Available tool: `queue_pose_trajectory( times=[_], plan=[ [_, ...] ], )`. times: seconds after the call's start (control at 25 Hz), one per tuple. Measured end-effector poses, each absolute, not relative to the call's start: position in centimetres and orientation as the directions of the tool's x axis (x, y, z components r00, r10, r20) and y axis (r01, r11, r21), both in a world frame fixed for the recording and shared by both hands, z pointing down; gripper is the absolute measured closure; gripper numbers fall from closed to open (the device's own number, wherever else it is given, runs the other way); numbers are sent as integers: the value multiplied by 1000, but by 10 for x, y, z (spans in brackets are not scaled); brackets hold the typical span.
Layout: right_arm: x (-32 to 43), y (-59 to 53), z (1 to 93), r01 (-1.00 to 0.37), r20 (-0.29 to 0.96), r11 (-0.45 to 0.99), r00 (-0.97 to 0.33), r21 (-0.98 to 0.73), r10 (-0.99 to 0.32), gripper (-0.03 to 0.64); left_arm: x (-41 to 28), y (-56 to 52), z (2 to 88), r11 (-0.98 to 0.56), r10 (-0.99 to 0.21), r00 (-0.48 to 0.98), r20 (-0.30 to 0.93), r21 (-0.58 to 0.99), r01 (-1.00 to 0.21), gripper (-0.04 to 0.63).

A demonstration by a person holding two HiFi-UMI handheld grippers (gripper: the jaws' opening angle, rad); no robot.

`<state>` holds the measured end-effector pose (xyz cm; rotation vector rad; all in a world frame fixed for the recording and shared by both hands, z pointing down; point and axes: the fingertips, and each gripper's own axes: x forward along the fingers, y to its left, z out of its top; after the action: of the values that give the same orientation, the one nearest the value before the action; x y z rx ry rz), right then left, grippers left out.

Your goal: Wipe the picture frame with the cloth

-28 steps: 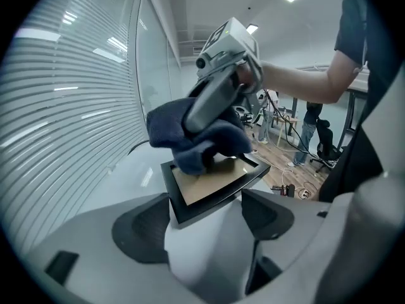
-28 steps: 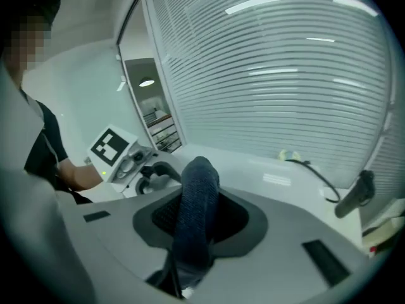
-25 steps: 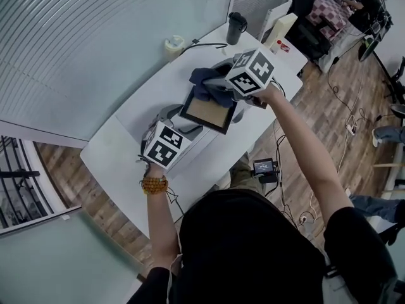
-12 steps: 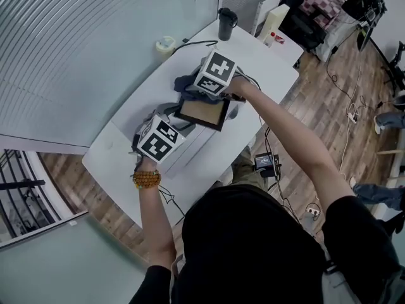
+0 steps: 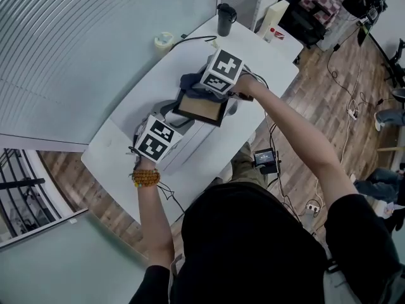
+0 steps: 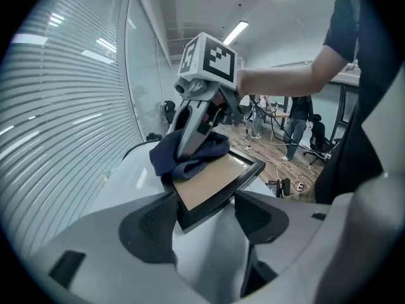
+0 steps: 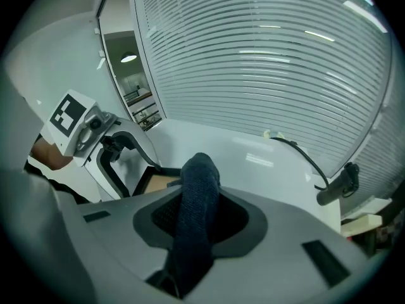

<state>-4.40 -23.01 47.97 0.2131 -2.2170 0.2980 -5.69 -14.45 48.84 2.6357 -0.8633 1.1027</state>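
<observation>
The picture frame, black-edged with a tan face, lies tilted above the white table. My left gripper holds its near corner: its jaws have just been closing, and the frame sits between the pads. A dark blue cloth rests on the frame's far end. My right gripper is shut on that cloth and pressed down onto it. In the left gripper view, the right gripper hides part of the cloth.
A black tumbler, a tape roll and a black cable lie at the table's far end, next to a white carton. A small device sits on the wooden floor at the right.
My right gripper has come down and leftward with the cloth onto the frame's far end. The left gripper has stayed at the near corner.
</observation>
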Motion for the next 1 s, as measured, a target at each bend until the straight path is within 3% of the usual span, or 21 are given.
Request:
queue_pose_trajectory(
  times=[0.6, 1.0],
  plan=[
    [33, -202, 480, -365, 777, 922, -615, -127, -136, 530, -60, -146, 488, -809, -469, 583, 663, -58, -584, 308],
    [48, -198, 480, -540, 697, 839, -628, -70, -346, 532, -58, -146, 491, -800, -476, 573, 667, -59, -597, 305]
  ],
)
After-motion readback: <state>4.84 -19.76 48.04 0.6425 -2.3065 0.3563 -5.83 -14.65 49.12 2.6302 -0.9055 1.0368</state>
